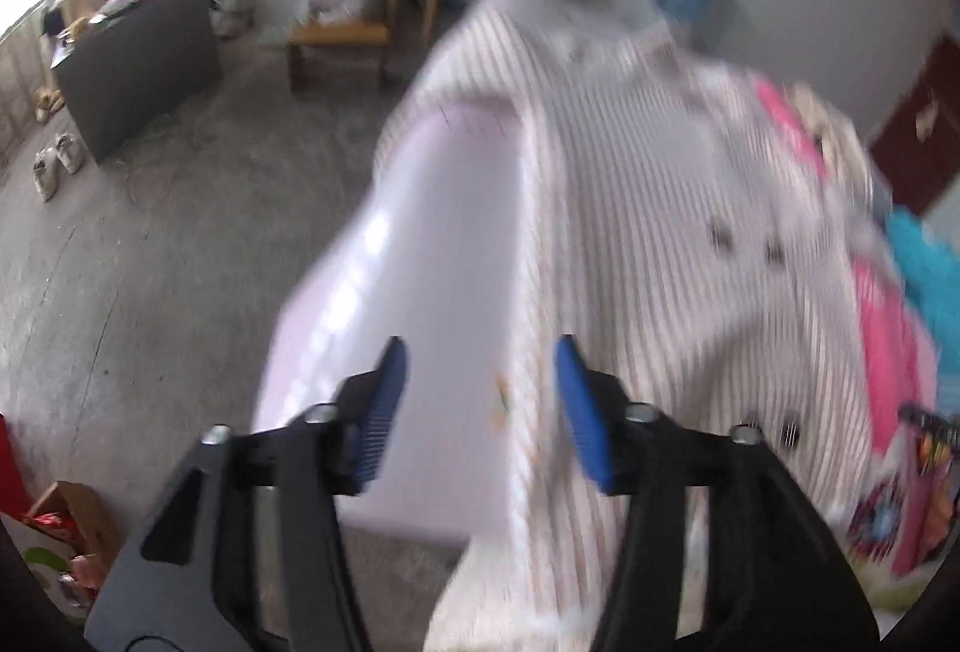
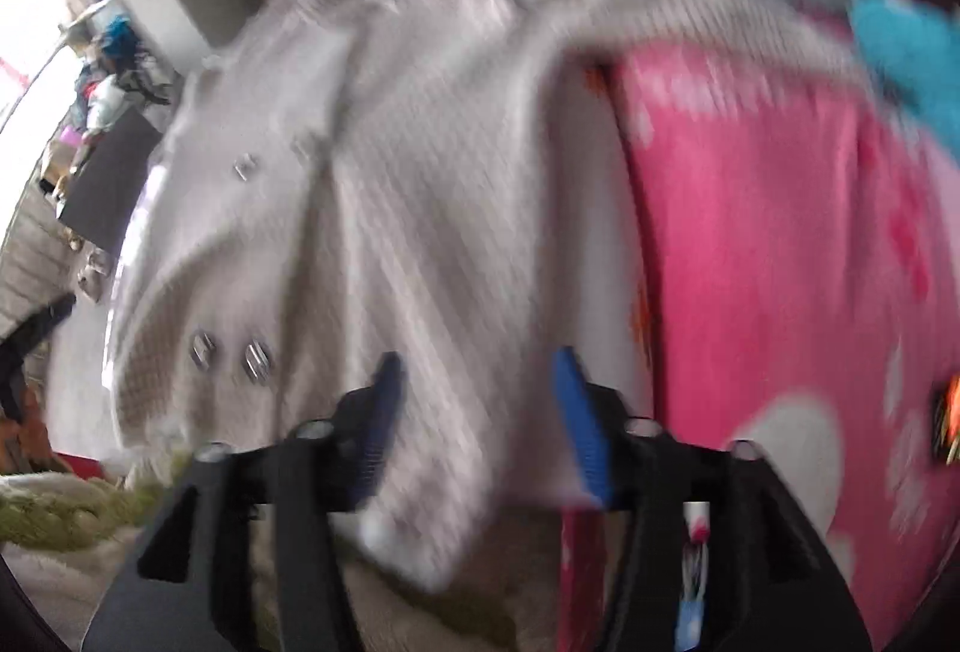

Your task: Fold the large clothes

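A white ribbed knit cardigan (image 1: 678, 208) with dark buttons lies spread over a pale lilac table (image 1: 432, 244), one edge hanging over the table's near side. It also shows in the right wrist view (image 2: 384, 184), with its metal buttons (image 2: 258, 355) near the lower left. My left gripper (image 1: 480, 400) is open and empty above the cardigan's left edge. My right gripper (image 2: 477, 406) is open and empty just above the cardigan's lower part. Both views are motion-blurred.
A pink patterned blanket (image 2: 780, 244) and a turquoise cloth (image 2: 912, 52) lie right of the cardigan. A grey concrete floor (image 1: 150, 262), a dark cabinet (image 1: 138, 70), a wooden chair (image 1: 360, 28) and shoes (image 1: 57, 160) are to the left. A cardboard box (image 1: 78, 520) sits lower left.
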### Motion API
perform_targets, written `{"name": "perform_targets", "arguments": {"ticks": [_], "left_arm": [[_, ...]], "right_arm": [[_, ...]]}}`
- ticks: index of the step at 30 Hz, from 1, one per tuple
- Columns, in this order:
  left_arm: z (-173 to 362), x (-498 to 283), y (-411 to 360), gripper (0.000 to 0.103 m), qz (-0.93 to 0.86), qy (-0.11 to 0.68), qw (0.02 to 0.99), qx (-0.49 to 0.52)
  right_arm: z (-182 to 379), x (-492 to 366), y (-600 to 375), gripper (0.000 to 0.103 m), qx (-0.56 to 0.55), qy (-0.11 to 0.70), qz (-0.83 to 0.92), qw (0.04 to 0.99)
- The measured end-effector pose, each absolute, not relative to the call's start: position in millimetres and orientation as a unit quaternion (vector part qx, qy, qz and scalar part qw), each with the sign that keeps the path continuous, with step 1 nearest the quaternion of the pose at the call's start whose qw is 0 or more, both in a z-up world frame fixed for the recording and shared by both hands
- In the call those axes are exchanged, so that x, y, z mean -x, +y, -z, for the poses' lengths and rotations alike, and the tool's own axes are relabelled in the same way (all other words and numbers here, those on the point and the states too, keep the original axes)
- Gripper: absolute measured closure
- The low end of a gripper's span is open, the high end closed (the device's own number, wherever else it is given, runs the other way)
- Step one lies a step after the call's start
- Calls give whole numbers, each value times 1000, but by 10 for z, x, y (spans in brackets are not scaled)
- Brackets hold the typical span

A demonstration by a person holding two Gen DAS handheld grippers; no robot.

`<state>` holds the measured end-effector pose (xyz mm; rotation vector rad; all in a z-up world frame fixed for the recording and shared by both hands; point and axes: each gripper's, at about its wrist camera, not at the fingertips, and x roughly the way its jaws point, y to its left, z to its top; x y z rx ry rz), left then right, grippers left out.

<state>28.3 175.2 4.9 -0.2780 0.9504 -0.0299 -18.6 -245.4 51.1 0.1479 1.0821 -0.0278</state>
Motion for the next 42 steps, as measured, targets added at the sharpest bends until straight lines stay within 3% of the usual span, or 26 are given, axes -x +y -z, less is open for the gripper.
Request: {"name": "perform_targets", "arguments": {"ticks": [3,7,11,17,27,36,39,42], "left_arm": [[-103,-708,2111,28,-1,428,881,199],[222,-1416,2638,23,24,428,831,356],[982,-1931,3164,23,18,430,713,554],[2139,-2074,3423,20,-20,438,520,732],[3219,-2190,3264,19,-8,401,341,850],[3367,-2524,3122,19,9,378,317,870],[3322,-2639,3145,38,8,382,332,862],[3258,-2703,3201,67,-10,389,351,852]], "right_arm": [[-694,-275,-2118,34,-44,474,-42,879],[-562,-990,-1437,31,-24,456,-122,881],[-208,-1648,-738,31,14,483,-172,858],[-28,-1842,-223,31,82,491,-183,848],[163,-2092,-189,31,93,517,-149,838],[120,-2165,-374,31,58,530,-110,839],[100,-2161,-479,31,41,528,-98,842],[67,-2161,-578,31,27,523,-90,847]]}}
